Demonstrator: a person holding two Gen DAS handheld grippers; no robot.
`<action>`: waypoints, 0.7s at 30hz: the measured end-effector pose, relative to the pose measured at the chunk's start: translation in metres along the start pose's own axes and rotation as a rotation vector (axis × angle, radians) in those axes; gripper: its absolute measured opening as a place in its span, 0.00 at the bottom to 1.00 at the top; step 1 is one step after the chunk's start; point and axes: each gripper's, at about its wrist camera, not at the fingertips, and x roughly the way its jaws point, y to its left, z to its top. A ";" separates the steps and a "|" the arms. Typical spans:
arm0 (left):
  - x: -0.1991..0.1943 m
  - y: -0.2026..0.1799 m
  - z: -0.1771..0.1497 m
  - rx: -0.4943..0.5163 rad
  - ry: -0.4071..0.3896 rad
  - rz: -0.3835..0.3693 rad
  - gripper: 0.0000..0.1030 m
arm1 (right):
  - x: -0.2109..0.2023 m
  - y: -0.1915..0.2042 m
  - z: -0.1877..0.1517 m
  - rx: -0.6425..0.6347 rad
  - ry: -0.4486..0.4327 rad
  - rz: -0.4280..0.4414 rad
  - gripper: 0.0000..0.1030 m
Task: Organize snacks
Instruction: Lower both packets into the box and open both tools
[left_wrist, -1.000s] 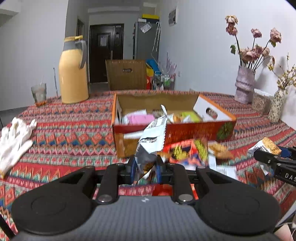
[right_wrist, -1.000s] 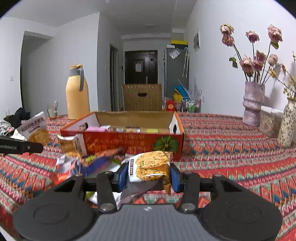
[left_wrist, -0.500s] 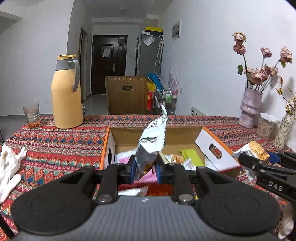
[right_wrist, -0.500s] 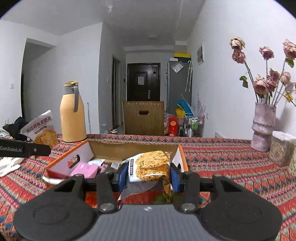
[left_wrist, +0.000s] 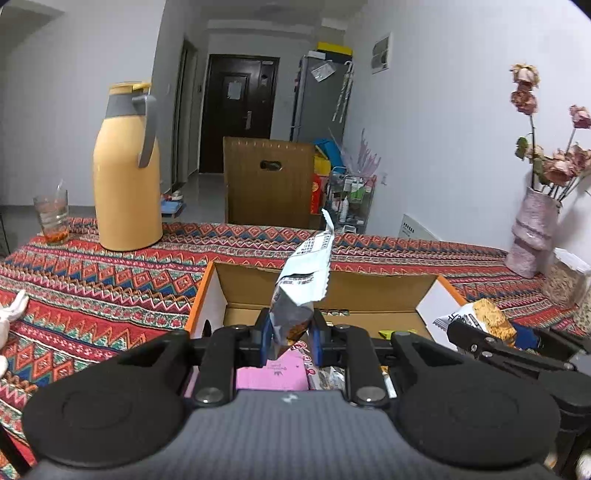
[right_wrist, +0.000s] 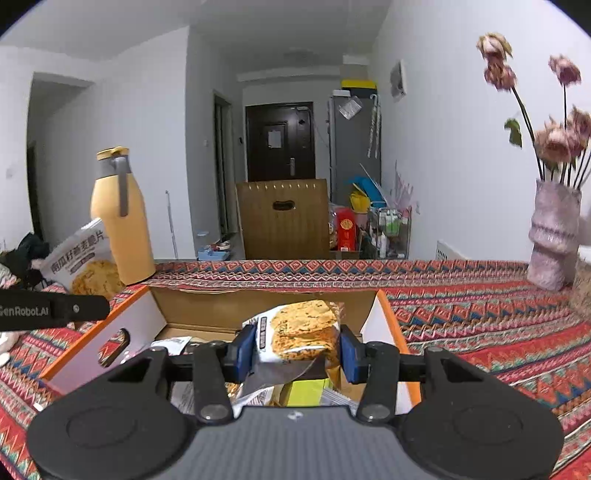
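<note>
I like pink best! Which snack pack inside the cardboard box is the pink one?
The flat pink snack pack lying in the orange-edged cardboard box, just below the left gripper. The neighbouring pack in the box is yellow-green.

Right hand-held gripper (right_wrist: 297, 352) clamps a cracker packet (right_wrist: 301, 334) | above open cardboard box (right_wrist: 373, 325) | patterned counter (right_wrist: 480, 317) | yellow thermos (right_wrist: 123, 221) at left

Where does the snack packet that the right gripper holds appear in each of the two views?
Left wrist view: the cracker packet is at the right edge, clamped in the right gripper, over the right end of the cardboard box.
Right wrist view: it is at the lower centre, between the blue pads of the right gripper, above the box.
Shared landmark: the yellow thermos, behind the box on the left.
</note>
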 end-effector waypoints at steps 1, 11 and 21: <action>0.004 0.001 -0.001 -0.001 0.001 0.001 0.21 | 0.004 -0.001 -0.003 0.002 0.001 -0.004 0.44; 0.027 0.006 -0.013 -0.005 0.069 0.006 0.21 | 0.023 0.001 -0.015 -0.010 0.051 -0.024 0.44; 0.010 0.006 -0.014 -0.010 -0.010 0.049 0.92 | 0.011 0.001 -0.014 -0.002 0.014 -0.040 0.92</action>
